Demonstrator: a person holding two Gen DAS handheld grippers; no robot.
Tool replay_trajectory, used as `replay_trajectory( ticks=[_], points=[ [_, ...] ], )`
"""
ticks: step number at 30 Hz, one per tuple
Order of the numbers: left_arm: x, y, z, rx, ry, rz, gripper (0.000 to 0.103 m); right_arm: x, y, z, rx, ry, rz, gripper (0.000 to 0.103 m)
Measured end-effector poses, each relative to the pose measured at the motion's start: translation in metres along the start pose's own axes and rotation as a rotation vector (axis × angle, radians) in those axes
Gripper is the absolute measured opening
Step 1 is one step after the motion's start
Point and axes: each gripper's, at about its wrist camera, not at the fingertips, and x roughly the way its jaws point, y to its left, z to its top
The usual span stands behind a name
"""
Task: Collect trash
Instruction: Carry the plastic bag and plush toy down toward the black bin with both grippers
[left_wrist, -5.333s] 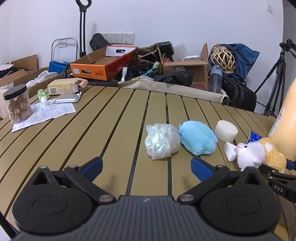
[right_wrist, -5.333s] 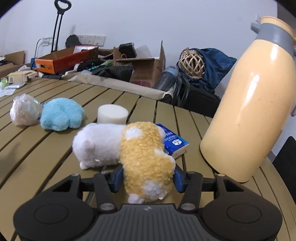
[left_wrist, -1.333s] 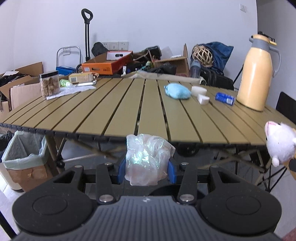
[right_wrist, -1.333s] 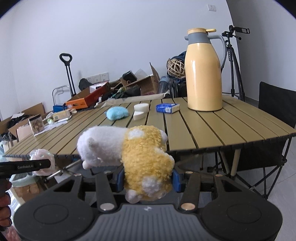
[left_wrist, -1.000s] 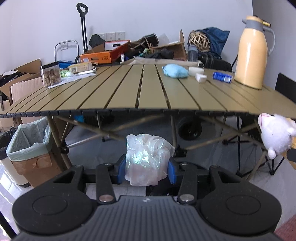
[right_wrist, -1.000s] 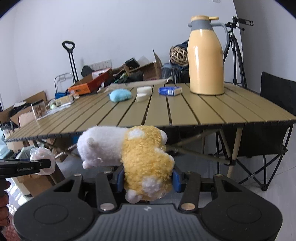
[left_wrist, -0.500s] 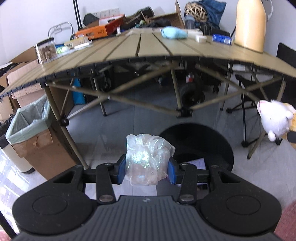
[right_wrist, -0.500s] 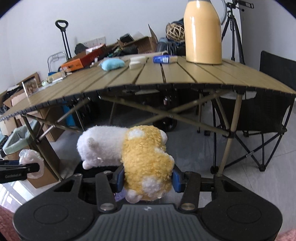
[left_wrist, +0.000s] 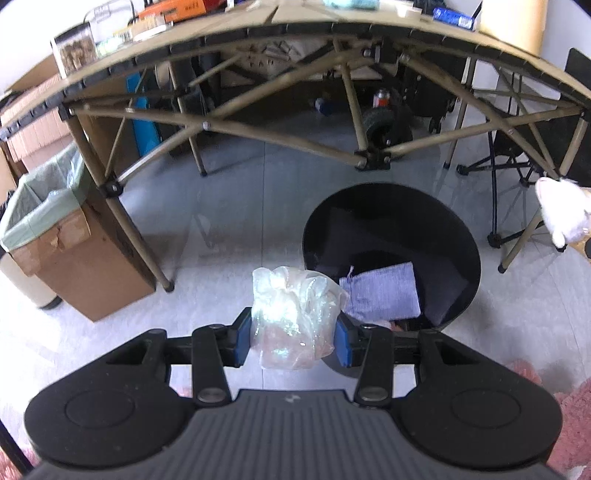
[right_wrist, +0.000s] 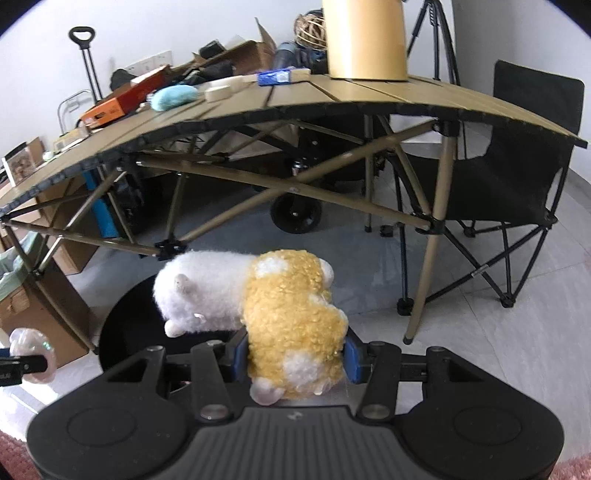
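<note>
Both loads gripped, neither binned yet.
My left gripper (left_wrist: 293, 341) jaws clamp the plastic wad (left_wrist: 295, 317); my right gripper (right_wrist: 293, 356) jaws clamp the plush toy (right_wrist: 258, 299). The black bin (left_wrist: 458, 236) sits just ahead, below both; tabletop (right_wrist: 369, 96) items beyond remain uncollected.

crumpled plastic bag (left_wrist: 295, 317): clear, wadded, clamped between blue jaws, above the floor just left of the bin's rim | plush toy (right_wrist: 273, 314): white front, yellow curly back, lying sideways, clamped at its yellow rear | black round bin (left_wrist: 469, 251): open, on the floor, lilac pouch (left_wrist: 380, 293) inside
</note>
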Motion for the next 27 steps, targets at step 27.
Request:
replay_trajectory(
  ticks=[27],
  points=[
    [0.039, -0.028, 0.044, -0.054, 0.192, -0.061, 0.044, 0.043, -0.023, 0.014, 0.041, 0.037, -0.067, 0.048]
  ],
)
